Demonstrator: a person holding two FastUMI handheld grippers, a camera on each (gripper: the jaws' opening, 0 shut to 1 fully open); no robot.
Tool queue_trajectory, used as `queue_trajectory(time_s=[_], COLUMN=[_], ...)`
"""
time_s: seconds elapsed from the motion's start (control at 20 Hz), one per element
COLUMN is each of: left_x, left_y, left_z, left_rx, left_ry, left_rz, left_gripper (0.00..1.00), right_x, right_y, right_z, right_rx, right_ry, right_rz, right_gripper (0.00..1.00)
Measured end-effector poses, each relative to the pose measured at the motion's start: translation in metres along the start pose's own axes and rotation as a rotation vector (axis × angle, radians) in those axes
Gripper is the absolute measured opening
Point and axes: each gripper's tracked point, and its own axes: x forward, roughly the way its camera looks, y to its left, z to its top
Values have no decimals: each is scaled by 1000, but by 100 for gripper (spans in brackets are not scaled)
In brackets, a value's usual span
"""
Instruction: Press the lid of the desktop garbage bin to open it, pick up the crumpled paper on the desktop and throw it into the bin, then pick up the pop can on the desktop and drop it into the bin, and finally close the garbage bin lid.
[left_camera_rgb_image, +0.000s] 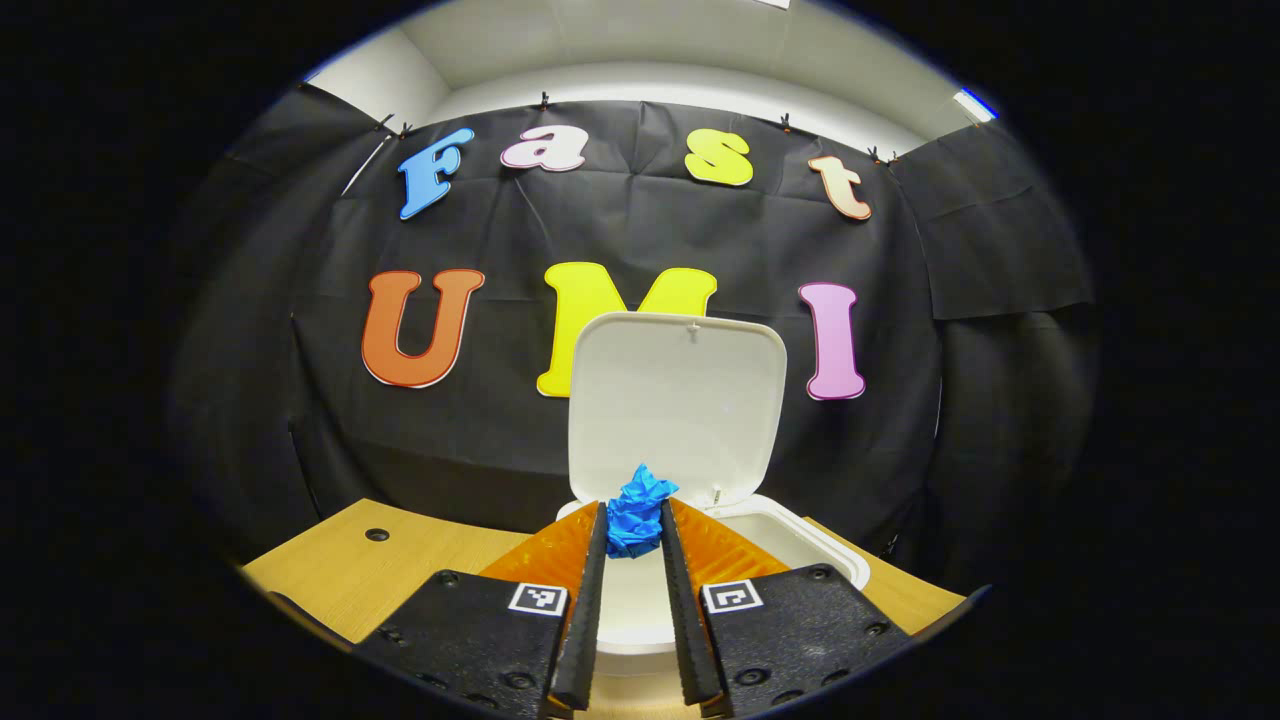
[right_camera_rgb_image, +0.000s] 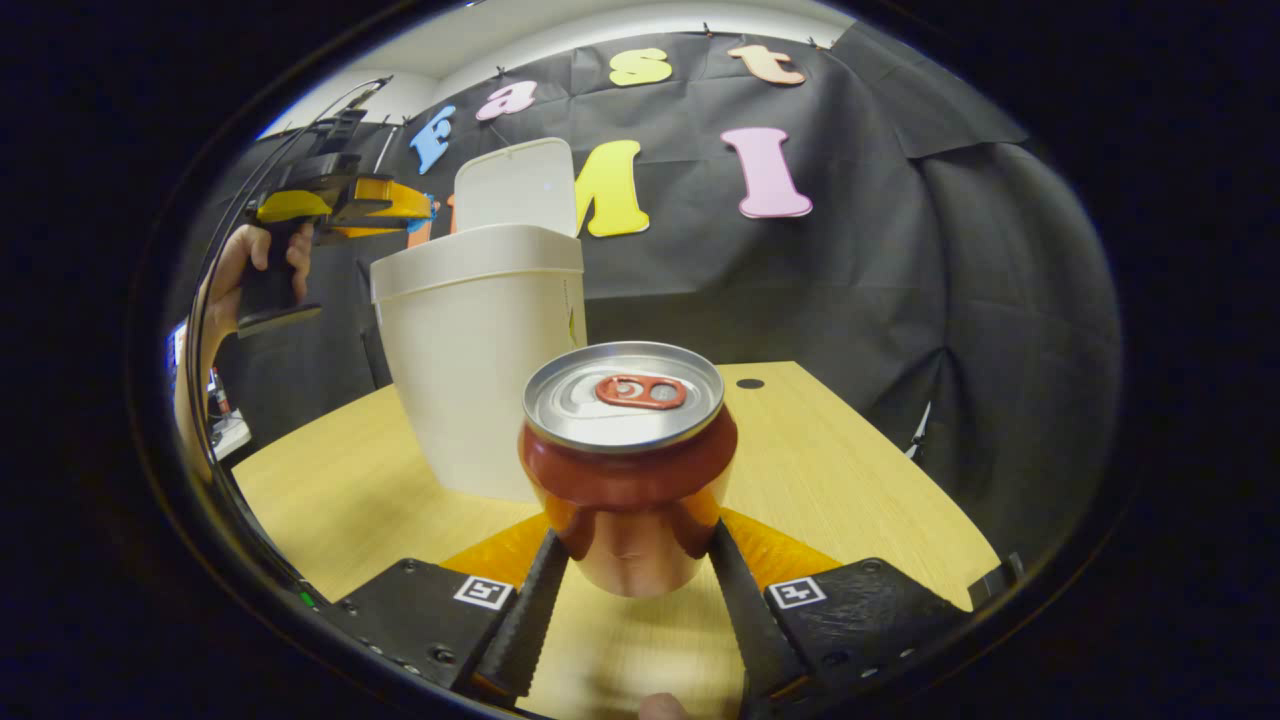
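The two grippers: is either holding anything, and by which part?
The left gripper pinches the blue crumpled paper by its sides; the right gripper clasps the pop can low on its body.

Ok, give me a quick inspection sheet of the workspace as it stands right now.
Surface: light wooden desktop, a small dark hole near its far edge.
Job's things: white bin with lid raised upright; blue crumpled paper gripped above the open bin; pop can standing upright beside the bin.
Clutter: nothing seen.
Grippers: left tool shut on the paper; right tool around the can's base, fingers at its sides.
Cables: thin wire above the left tool in the right gripper view.
Surroundings: black cloth wall, white ceiling.
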Motion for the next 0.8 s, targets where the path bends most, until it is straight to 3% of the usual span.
queue_trajectory(time_s=[0.15,0.3,0.35,0.8], left_x=[6,6,4,-15], left_y=[1,-3,-2,18], left_z=[-9,-8,-6,0], left_rx=[2,-7,-4,-20], left_ry=[33,32,29,-7], left_rz=[10,-6,-6,18], left_gripper=[48,81,97,100], right_x=[0,-1,0,-8], right_y=[-2,-5,-5,-4], right_z=[1,3,4,45], right_rx=[7,11,12,-6], right_ry=[-7,-13,-14,-99], right_rz=[-2,-3,-2,-21], right_gripper=[77,77,77,77])
